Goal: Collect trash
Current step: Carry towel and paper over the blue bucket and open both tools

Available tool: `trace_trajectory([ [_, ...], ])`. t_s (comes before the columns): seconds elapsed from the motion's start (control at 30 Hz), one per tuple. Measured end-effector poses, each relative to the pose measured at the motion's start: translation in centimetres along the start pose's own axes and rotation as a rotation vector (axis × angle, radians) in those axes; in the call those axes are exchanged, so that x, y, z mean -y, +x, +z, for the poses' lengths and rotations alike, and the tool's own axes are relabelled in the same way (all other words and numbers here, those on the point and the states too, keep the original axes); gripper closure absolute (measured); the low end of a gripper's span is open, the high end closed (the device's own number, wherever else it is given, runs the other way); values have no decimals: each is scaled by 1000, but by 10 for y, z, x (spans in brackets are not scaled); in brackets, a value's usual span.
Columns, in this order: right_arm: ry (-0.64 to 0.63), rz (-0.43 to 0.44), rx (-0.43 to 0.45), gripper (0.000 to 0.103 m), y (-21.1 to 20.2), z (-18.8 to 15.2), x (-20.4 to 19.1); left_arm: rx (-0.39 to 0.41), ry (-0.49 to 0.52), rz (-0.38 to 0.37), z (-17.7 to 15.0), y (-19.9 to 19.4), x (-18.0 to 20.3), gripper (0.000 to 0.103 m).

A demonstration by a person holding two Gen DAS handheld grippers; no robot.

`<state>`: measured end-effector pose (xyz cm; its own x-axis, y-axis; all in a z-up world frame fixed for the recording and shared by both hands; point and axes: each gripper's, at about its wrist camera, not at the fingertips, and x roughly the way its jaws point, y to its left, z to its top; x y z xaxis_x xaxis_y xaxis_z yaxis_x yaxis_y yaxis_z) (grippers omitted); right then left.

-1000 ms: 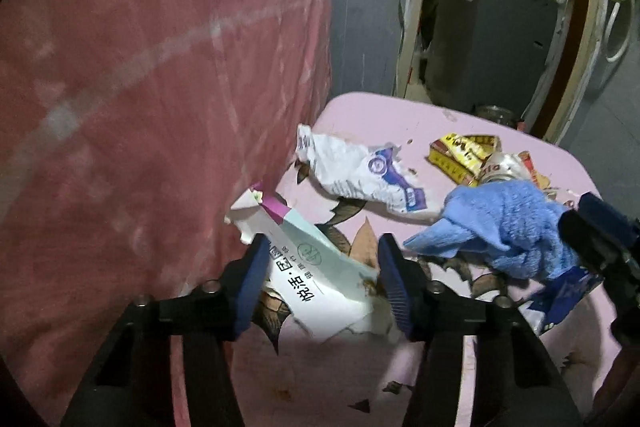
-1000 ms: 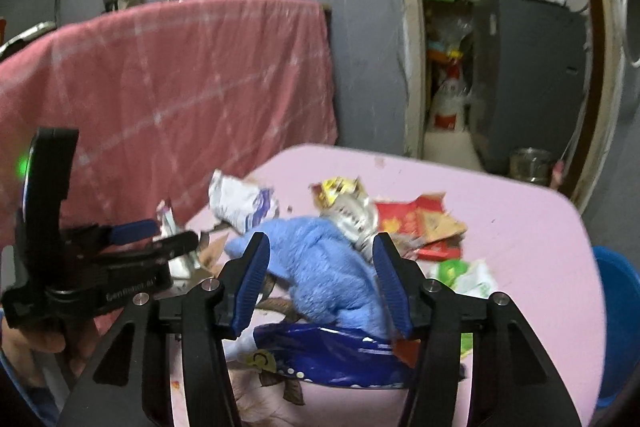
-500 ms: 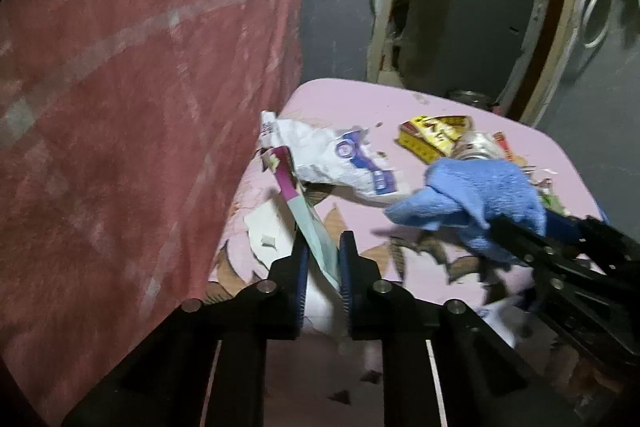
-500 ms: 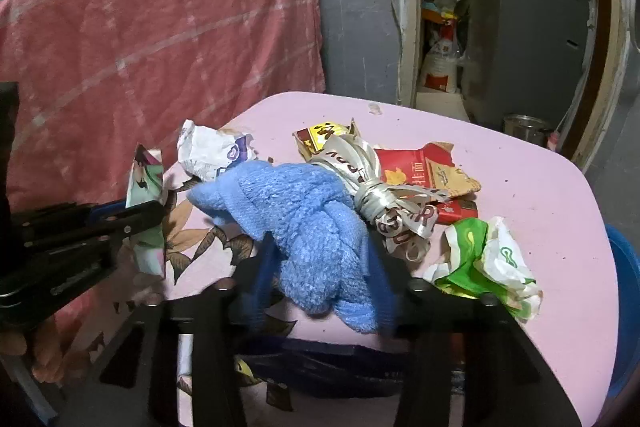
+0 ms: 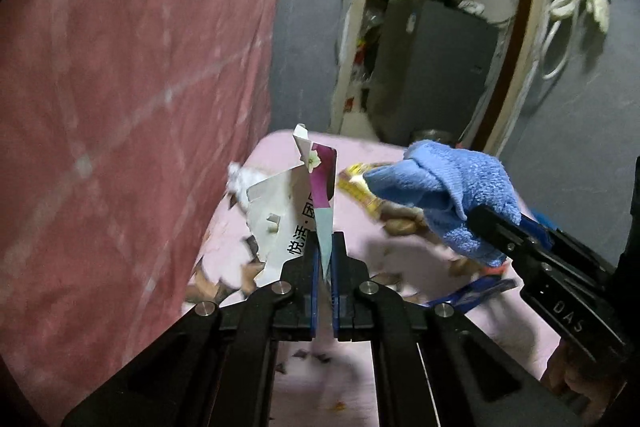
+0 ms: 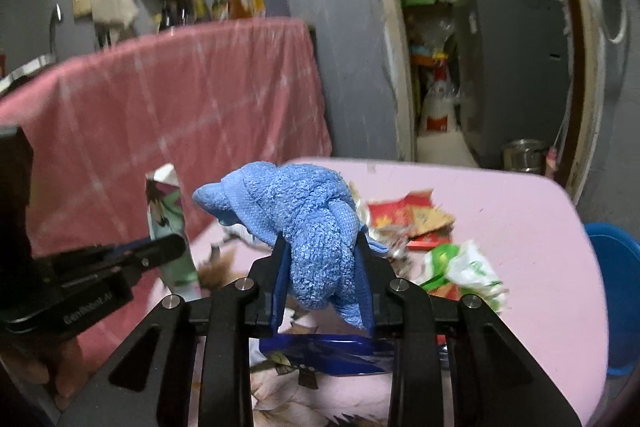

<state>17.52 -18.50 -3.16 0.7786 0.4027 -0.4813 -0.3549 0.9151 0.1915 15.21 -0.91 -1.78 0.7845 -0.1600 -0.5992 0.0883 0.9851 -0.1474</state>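
Note:
My left gripper (image 5: 325, 251) is shut on a flattened white carton (image 5: 316, 183) with a purple and teal flower print, and holds it upright above the pink table (image 5: 360, 239). In the right wrist view the same carton (image 6: 166, 203) stands at the left in that gripper. My right gripper (image 6: 322, 251) has its jaws closing on a bunched blue cloth (image 6: 304, 211), and the pads press its sides. The cloth (image 5: 444, 187) hangs clear of the table. Under it lies a dark blue bag (image 6: 320, 351).
Red and yellow wrappers (image 6: 408, 215) and a green-white wrapper (image 6: 460, 267) lie mid-table. A crumpled white bag (image 5: 236, 183) sits near the pink-draped counter (image 5: 120, 107) on the left. A blue bin (image 6: 612, 259) stands past the table's right edge. A doorway is behind.
My left gripper shut on the carton and lifted it off the table. My right gripper closed around the blue cloth and raised it off the wrappers.

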Motion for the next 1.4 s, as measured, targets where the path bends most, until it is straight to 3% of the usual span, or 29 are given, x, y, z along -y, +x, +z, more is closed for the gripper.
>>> trace_trajectory([
  [0.27,80,-82,162,75,-59,22,35,143,51,-167,20,-14,62,100],
  [0.47,114,-241,246,75,-97,28,85,168,110,-315,44,11,131,100],
  [0.7,198,-449,224,75,-117,5,170,76,181,-469,52,65,216,100],
  [0.9,315,-574,156,75,-118,-24,234,-59,244,-525,48,119,279,100],
  [1.07,419,-620,100,75,-117,-50,268,-184,284,-507,39,161,315,100],
  [1.4,516,-628,23,67,-110,-70,295,-323,309,-498,7,194,321,93],
])
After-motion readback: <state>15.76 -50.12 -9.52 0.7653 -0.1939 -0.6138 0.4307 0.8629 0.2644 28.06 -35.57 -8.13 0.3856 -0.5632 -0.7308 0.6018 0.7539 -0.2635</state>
